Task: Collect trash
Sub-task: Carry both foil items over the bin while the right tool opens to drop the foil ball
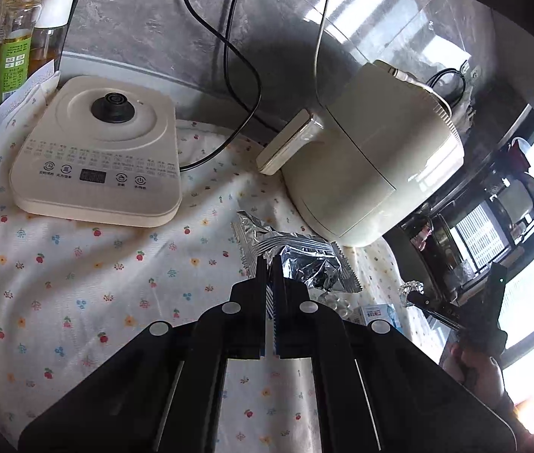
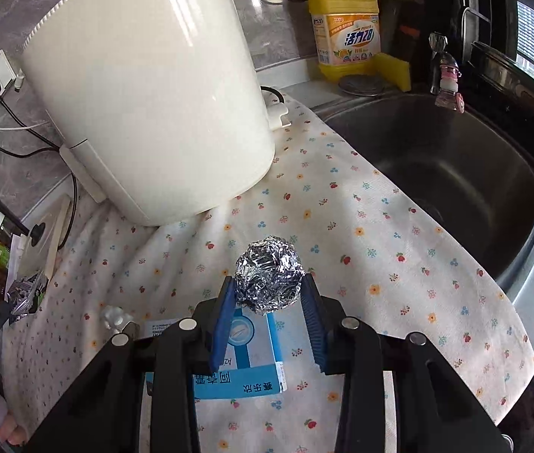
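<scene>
On the floral cloth (image 2: 361,204): trash beside the white cooker (image 2: 146,87).
Left gripper (image 1: 270,264): clenched on the silver wrapper (image 1: 304,264).
Right gripper (image 2: 268,283): spread, fingers flanking the foil ball (image 2: 268,281), above the blue box (image 2: 244,358).

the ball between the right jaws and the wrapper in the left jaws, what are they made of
Ball: looks like crumpled aluminium foil, shiny silver with sharp creases. Wrapper: seemingly metallised plastic film, mirror-like, with a serrated sealed edge; it could be foil laminate.
</scene>
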Demonstrator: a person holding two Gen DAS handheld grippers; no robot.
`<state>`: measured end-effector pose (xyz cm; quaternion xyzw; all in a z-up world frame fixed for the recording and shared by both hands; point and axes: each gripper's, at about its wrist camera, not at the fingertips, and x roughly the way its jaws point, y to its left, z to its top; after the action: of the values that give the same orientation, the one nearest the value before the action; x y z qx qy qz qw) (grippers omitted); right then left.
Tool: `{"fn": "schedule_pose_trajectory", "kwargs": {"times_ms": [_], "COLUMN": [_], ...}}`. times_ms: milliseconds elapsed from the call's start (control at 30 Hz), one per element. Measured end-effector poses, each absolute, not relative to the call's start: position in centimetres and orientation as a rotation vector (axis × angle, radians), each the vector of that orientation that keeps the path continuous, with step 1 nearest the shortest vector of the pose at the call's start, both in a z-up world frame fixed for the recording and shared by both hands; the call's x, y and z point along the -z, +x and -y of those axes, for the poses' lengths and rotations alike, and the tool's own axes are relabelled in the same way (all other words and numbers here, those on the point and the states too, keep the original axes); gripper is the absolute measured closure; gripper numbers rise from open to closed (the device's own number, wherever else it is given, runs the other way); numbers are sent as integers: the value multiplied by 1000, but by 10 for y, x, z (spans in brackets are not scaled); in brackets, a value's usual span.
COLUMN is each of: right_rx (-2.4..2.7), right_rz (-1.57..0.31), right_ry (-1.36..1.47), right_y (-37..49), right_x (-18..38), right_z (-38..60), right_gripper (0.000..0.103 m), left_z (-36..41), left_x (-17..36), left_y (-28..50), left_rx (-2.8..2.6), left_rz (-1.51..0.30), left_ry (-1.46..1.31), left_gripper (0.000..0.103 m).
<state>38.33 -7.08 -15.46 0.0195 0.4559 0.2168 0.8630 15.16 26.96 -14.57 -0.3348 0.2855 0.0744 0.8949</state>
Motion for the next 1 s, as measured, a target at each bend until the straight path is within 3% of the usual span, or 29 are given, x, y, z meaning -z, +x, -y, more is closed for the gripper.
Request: {"fn": "schedule_pose_trajectory", "kwargs": {"times_ms": [533,1000], "right_rx": [-314,-70], "right_rz": [-889,-941], "right_ry": [204,278], "right_y": [321,235], "right_x": [136,154], "right_z": [222,427], "right_gripper": [68,67], "left_z": [-134,41], "left_x": [119,123], "left_y": [191,211], "left_rx": [79,305], "left_rz": [-594,-691], "left_ry": [-588,-546], "left_gripper": [100,100]}}
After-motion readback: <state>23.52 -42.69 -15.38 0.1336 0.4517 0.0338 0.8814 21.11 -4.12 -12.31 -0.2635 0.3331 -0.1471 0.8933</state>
